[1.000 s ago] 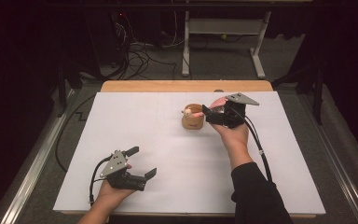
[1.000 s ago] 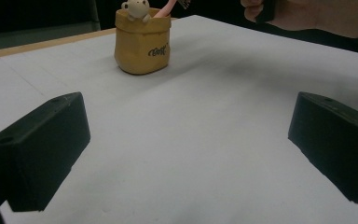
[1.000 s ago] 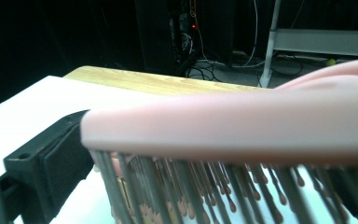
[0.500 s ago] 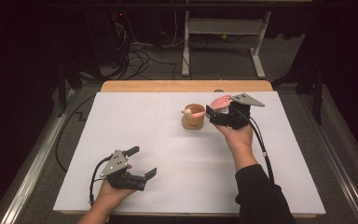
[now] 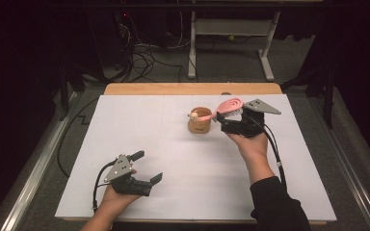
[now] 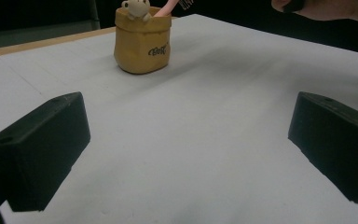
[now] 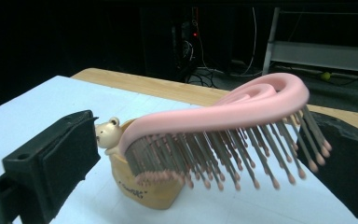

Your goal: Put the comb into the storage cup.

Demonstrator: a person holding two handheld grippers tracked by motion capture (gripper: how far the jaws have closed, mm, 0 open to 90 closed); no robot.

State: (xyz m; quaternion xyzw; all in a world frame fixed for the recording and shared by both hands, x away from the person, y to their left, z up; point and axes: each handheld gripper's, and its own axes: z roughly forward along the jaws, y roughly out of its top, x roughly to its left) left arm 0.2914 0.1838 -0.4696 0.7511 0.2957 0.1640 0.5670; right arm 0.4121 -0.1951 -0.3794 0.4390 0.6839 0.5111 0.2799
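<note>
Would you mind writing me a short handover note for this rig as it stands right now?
Left gripper: jaws open, holding nothing, low over the near-left part of the white table sheet.
Right gripper: beside the small tan bag-shaped holder with a bear figure; whether its jaws clamp the brush is unclear.
Pink hairbrush with grey bristles: handle end in the holder, head leaning out between the right jaws, bristles down.
Done: handle is in the holder.
Left: probably seat or release the brush, then withdraw.

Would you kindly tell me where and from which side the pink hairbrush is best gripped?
Grip the pink hairbrush across its bristled head, coming from the end that sticks out of the yellow cup. Its handle end rests inside the cup, so the head alone stands free, between the right tool's jaws.
</note>
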